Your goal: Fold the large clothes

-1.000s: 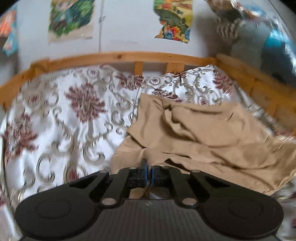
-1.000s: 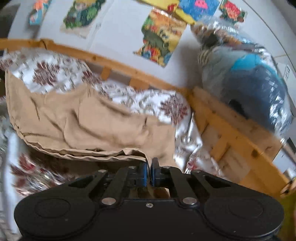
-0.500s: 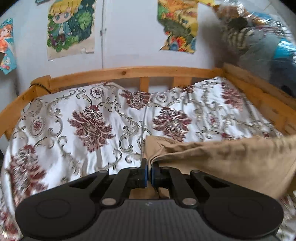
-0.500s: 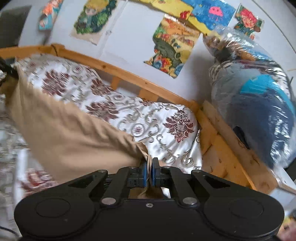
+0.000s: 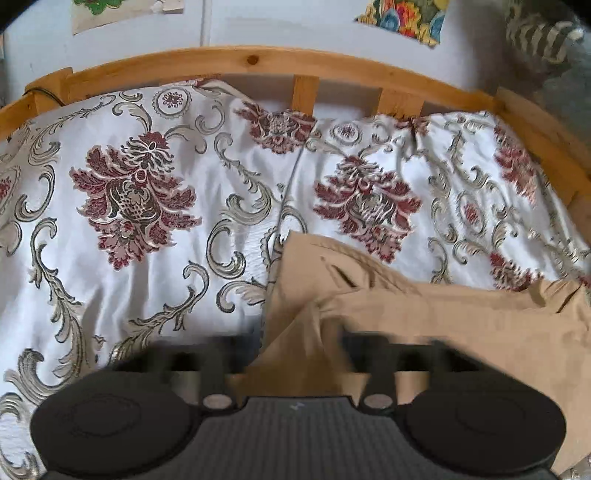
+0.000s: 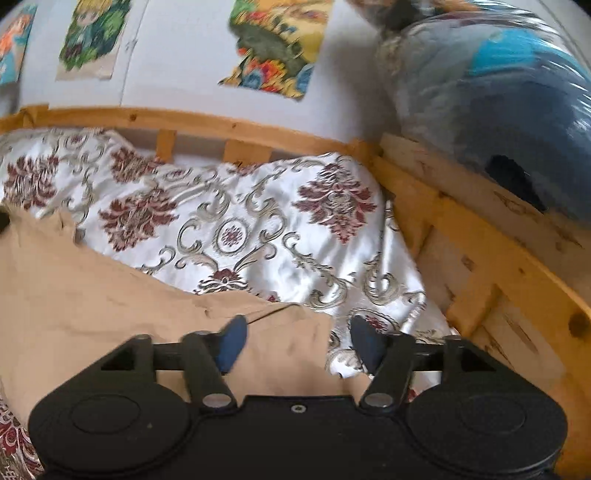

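At the far left of the left wrist view the bedspread [image 5: 140, 229], white with dark red flowers and grey scrolls, lies bare across the bed, and a wooden bed rail [image 5: 255, 61] curves behind it below a pale wall with a poster [image 5: 402, 18] at the top edge. Right of the middle, the tan garment [image 5: 461, 325] rests on the bedspread, its near corner rumpled and its top edge running off to the right. The left gripper [image 5: 295, 354] hangs low over that corner; its jaws have just been opening and now stand wide, blurred, with a fold of the tan cloth lying loose between them and no pad pressing on it. In the right wrist view the same garment [image 6: 85, 306] fills the lower left, spread flat on the bedspread [image 6: 258, 236], with its right-hand edge ending between the jaws. The right gripper [image 6: 297, 341] has also just been opening its jaws; the blue fingertips [image 6: 232, 341] stand well apart, the left one over the cloth, the right one over the patterned cover, neither clamping anything. Further right the wooden side rail [image 6: 491, 258] of the bed slopes down, and above it sits a clear plastic bag of clothes [image 6: 509, 92], blue and grey inside.
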Demonstrator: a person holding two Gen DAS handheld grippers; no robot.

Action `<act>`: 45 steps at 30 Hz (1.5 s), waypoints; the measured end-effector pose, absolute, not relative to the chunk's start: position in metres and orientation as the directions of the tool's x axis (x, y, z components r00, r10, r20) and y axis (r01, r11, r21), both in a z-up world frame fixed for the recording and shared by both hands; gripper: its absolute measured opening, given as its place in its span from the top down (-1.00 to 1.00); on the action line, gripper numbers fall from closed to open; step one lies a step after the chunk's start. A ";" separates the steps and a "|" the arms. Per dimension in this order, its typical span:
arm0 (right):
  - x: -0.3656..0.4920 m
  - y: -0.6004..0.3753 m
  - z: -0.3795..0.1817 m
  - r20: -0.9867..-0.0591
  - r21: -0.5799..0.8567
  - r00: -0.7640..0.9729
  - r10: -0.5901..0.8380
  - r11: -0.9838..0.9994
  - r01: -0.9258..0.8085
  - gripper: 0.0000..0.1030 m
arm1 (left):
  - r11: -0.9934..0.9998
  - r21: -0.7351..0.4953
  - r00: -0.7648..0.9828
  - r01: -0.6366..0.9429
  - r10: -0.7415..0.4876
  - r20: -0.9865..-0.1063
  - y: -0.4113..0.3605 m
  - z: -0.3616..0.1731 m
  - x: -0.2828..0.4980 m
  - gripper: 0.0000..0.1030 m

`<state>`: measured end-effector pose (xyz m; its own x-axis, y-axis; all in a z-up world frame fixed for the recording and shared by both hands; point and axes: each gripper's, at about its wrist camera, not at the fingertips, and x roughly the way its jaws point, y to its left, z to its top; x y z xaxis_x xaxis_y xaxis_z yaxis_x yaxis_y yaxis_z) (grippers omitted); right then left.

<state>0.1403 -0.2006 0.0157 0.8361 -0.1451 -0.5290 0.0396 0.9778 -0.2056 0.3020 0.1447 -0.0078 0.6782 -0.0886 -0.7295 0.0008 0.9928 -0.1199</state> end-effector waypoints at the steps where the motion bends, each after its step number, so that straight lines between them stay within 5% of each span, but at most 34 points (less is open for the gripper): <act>1: 0.133 -0.203 0.015 -0.520 -0.206 0.841 -0.153 0.977 0.050 -0.52 | 0.992 -0.123 0.699 -0.010 -0.081 -0.711 0.147 -0.007 0.297 -0.76; 7: 0.089 -0.208 -0.006 -0.485 -0.255 0.815 -0.317 0.943 0.215 -0.70 | 0.994 -0.106 0.742 -0.036 -0.044 -0.669 0.164 0.000 0.255 -0.92; 12: 0.067 -0.206 -0.042 -0.493 -0.353 0.710 -0.503 0.861 0.365 -0.74 | 0.995 -0.013 0.689 -0.101 0.061 -0.722 0.181 -0.020 0.219 -0.93; 17: 0.060 -0.223 -0.077 -0.558 -0.348 0.643 -0.525 0.851 0.393 -0.96 | 0.986 0.030 0.654 -0.162 0.130 -0.746 0.198 -0.046 0.214 -0.92; 25: 0.037 -0.212 -0.061 -0.483 -0.291 0.691 -0.538 0.843 0.453 -0.90 | 0.975 -0.124 0.703 -0.183 0.042 -0.710 0.215 -0.037 0.204 -0.86; 27: 0.030 -0.207 -0.050 -0.454 -0.239 0.739 -0.498 0.867 0.437 -0.80 | 0.978 -0.131 0.679 -0.160 0.013 -0.734 0.214 -0.041 0.205 -0.50; 31: 0.018 -0.200 -0.037 -0.480 -0.108 0.792 -0.377 0.922 0.373 -0.55 | 0.971 -0.193 0.674 -0.142 -0.047 -0.737 0.215 -0.041 0.198 -0.12; 33: 0.023 -0.202 -0.039 -0.524 -0.043 0.790 -0.320 0.936 0.351 -0.36 | 0.967 -0.234 0.676 -0.104 -0.103 -0.729 0.215 -0.039 0.198 0.54; 34: 0.026 -0.206 -0.042 -0.547 -0.021 0.776 -0.314 0.932 0.362 -0.28 | 0.965 -0.242 0.672 -0.103 -0.112 -0.732 0.215 -0.040 0.199 0.54; 36: 0.033 -0.216 -0.048 -0.601 0.025 0.733 -0.319 0.909 0.416 0.16 | 0.963 -0.246 0.664 -0.111 -0.112 -0.739 0.215 -0.042 0.201 0.78; 38: 0.035 -0.225 -0.054 -0.630 0.066 0.705 -0.325 0.883 0.466 0.42 | 0.933 -0.325 0.676 -0.152 -0.142 -0.723 0.226 -0.041 0.201 0.81; 40: 0.035 -0.231 -0.056 -0.638 0.086 0.702 -0.317 0.876 0.474 0.43 | 0.870 -0.447 0.680 -0.209 -0.199 -0.706 0.244 -0.042 0.203 0.81; 43: 0.035 -0.224 -0.058 -0.639 0.021 0.698 -0.324 0.899 0.437 0.42 | 0.858 -0.460 0.636 -0.229 -0.226 -0.738 0.251 -0.053 0.210 0.75; 45: 0.038 -0.220 -0.060 -0.637 -0.024 0.695 -0.332 0.910 0.413 0.40 | 0.840 -0.462 0.616 -0.284 -0.210 -0.759 0.258 -0.060 0.213 0.42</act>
<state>0.0377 -0.2198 -0.0599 0.6954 -0.3322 -0.6372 0.4133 0.9103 -0.0236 0.2130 0.2582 -0.0599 0.6160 -0.2095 -0.7593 -0.2837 0.8403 -0.4620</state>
